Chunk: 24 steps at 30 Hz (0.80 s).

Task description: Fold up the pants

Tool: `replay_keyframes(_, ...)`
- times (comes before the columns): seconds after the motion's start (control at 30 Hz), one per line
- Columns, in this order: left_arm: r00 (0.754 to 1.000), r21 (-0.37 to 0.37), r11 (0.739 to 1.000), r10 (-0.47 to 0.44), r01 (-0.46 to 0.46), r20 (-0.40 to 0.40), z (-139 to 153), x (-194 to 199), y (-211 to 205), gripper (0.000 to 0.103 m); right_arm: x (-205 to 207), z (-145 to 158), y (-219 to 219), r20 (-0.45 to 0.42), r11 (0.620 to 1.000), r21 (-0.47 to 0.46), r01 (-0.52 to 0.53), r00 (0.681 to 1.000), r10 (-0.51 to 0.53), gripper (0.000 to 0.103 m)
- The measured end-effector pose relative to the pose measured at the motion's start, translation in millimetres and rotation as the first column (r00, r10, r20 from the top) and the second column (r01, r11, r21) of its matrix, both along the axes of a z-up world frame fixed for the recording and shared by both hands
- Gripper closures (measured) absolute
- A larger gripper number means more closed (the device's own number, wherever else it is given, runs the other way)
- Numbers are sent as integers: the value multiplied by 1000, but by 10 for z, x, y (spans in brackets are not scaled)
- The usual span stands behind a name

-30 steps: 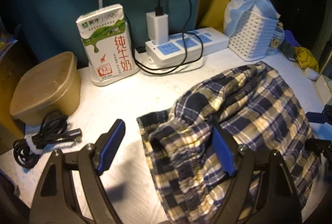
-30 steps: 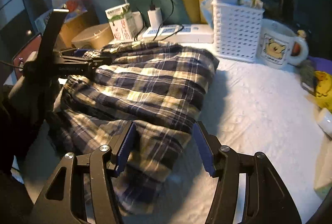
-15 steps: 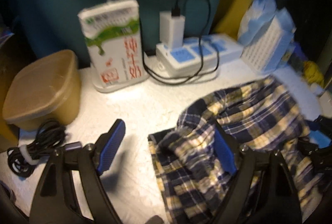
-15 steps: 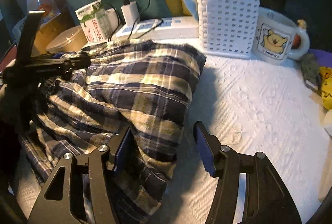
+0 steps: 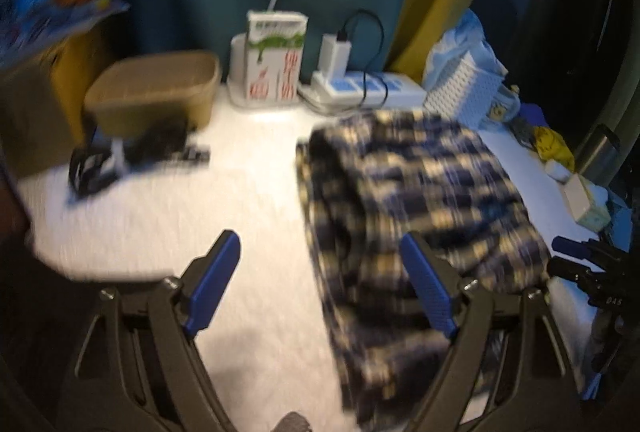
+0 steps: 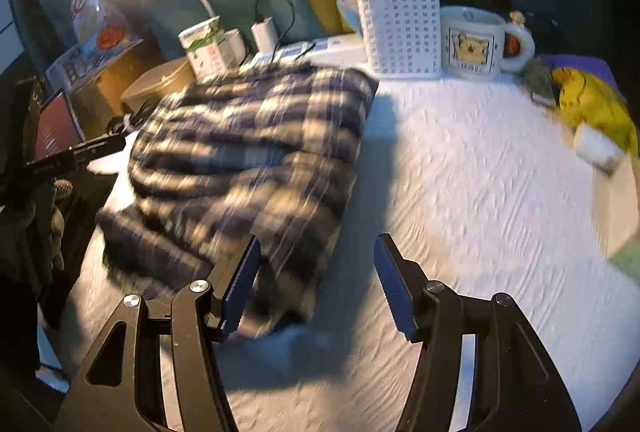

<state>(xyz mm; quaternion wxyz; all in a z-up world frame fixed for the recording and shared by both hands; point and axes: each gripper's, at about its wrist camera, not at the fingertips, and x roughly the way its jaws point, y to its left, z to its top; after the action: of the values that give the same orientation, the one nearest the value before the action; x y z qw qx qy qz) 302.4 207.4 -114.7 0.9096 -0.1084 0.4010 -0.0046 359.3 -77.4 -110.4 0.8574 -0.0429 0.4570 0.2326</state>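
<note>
The blue and cream plaid pants [image 5: 408,200] lie folded in a compact heap on the white textured cloth [image 5: 248,192]; they also show in the right wrist view [image 6: 248,152]. My left gripper [image 5: 324,284] is open and empty, above the cloth at the heap's left edge. My right gripper [image 6: 316,284] is open and empty, just off the heap's near right corner. Each gripper shows in the other's view: the right one [image 5: 580,264], the left one [image 6: 76,156]. Both views are motion-blurred.
Along the back stand a tan tub [image 5: 152,92], a milk carton [image 5: 276,60], a power strip with a charger [image 5: 360,88], a white basket [image 6: 400,28] and a bear mug [image 6: 476,44]. A black cable bundle [image 5: 132,156] lies left; yellow items [image 6: 592,104] lie right.
Both grippers have let go of the pants and pulled back, away from the heap. The pants have settled into a flatter folded pile.
</note>
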Motion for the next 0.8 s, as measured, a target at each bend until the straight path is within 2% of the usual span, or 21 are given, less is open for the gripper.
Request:
replay_keyframes(0.27,1000,-50,999,5,-7,-31,-202,-575,-82,19,-410,-75,133,-31,999,-1,-33,999,33,41)
replay_keyframes(0.37,999,-64,998,8,-12,-52,-267,-674,-120,19,-478,-125,133,-64,999,42,1,998,2,41)
replay_keyframes(0.53,996,-69,997,-35,30,-78,-354,-765,-276,19,-561,-215,141,-134,993,111,25,991,-10,43)
replay_keyframes(0.7,994,-64,996,-68,62,-92,-419,-777,-372,20,-612,-293,281,-157,987,157,-16,987,41,54)
replay_keyframes(0.77,994,-75,995,-75,69,-78,-436,-750,-373,20,-584,-316,316,-167,984,179,-15,985,45,70)
replay_keyframes(0.8,994,-85,994,-78,72,-72,-450,-724,-374,20,-569,-331,328,-174,982,191,-13,984,47,74)
